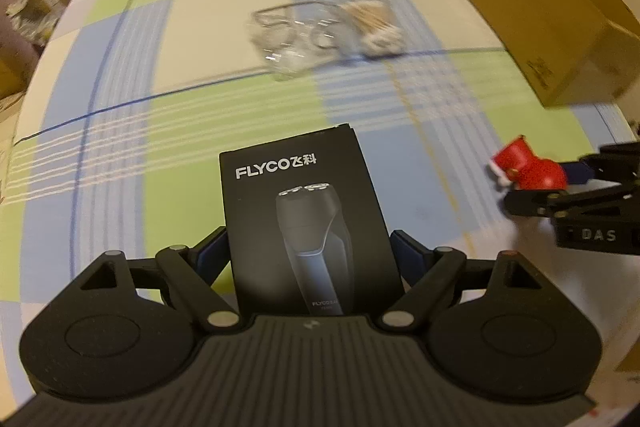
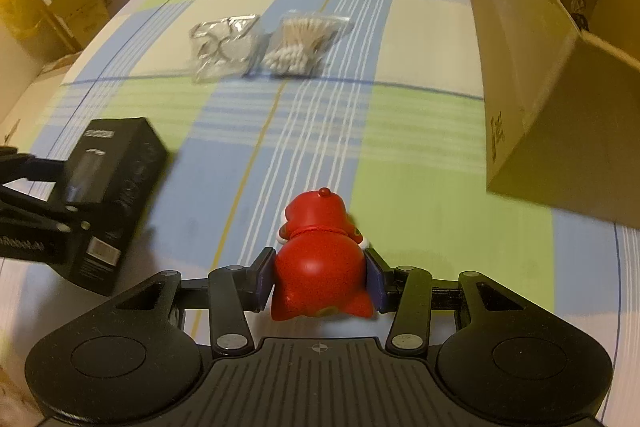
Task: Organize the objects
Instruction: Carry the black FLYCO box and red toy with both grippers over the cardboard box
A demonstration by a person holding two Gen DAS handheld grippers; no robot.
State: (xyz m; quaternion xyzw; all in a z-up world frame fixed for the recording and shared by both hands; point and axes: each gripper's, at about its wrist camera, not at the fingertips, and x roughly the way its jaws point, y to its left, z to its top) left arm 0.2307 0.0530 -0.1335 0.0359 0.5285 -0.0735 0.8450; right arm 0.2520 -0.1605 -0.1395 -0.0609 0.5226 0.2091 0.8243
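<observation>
Carrying two items at once, with two packets left on the checked cloth.

Low in the left wrist view, the left hand-held gripper (image 1: 310,247) is clamped on the black shaver box (image 1: 300,219); low centre in the right wrist view, the right hand-held gripper (image 2: 320,277) pinches the red toy figure (image 2: 320,259). The open cardboard box (image 2: 532,75) at right looks the likely destination. The ring packet (image 2: 222,45) and cotton swab packet (image 2: 300,41) lie untouched at upper centre, so roughly half remains.
</observation>
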